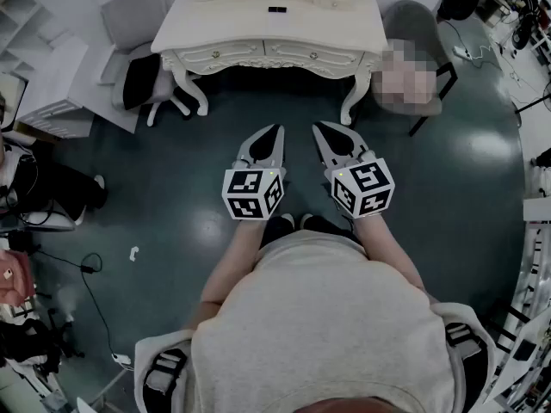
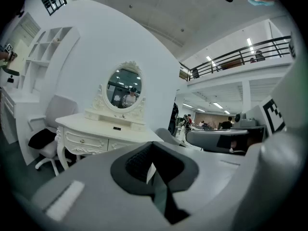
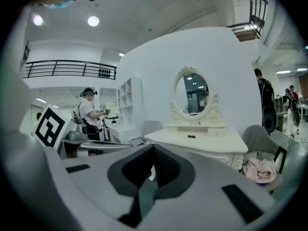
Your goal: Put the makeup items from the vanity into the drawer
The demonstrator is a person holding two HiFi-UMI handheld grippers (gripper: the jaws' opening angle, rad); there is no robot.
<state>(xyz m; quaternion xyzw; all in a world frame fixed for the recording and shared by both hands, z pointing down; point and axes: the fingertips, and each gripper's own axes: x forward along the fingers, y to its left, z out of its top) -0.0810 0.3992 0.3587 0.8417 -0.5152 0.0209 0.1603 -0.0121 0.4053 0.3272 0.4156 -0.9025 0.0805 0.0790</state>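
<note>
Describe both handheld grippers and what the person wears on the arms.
The left gripper and right gripper have pale grey, tapering shells lined in ribbed black. Each carries a white cube printed with black square markers. The forearms are unsleeved; the top is pale.

Grey chair, dark floor

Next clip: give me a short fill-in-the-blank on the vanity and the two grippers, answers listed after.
1. The jaws of the left gripper and the right gripper are both ____, with nothing between them.
2. The mirror on the vanity is ____ in shape.
3. The vanity's front drawers are all ____.
4. Neither gripper reaches the vanity; both hang above the dark ____.

Missing words: shut; oval; closed; floor
</note>
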